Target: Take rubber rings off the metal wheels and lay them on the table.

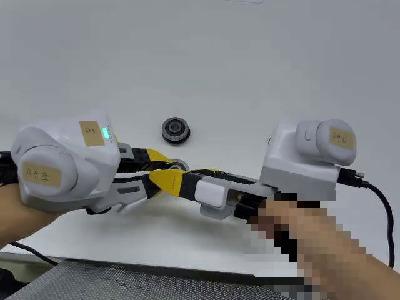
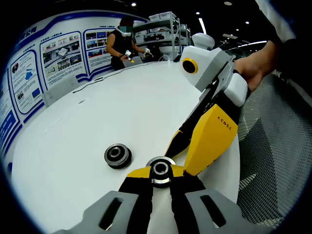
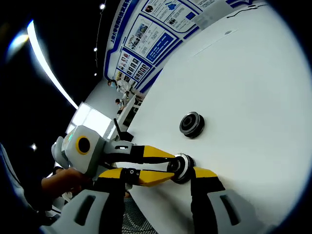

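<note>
A metal wheel with a black rubber ring point(image 1: 180, 165) hangs just above the white table point(image 1: 250, 75), caught between both grippers. My left gripper point(image 1: 164, 167) comes in from the left, and its yellow tips are shut on the wheel point(image 2: 161, 170) on either side. My right gripper point(image 1: 178, 175) reaches in from the right, with its jaws closed around the same wheel point(image 3: 184, 167). In the left gripper view the right gripper point(image 2: 183, 151) slants down from the upper right. A second wheel point(image 1: 176, 129) lies flat on the table just beyond, still wearing its black ring point(image 2: 117, 156).
The table's front edge runs close below the grippers, with a grey mesh surface point(image 1: 125, 281) under it. A black cable point(image 1: 382, 206) trails off the right gripper. Across the room a person point(image 2: 122, 41) stands by poster boards and shelves.
</note>
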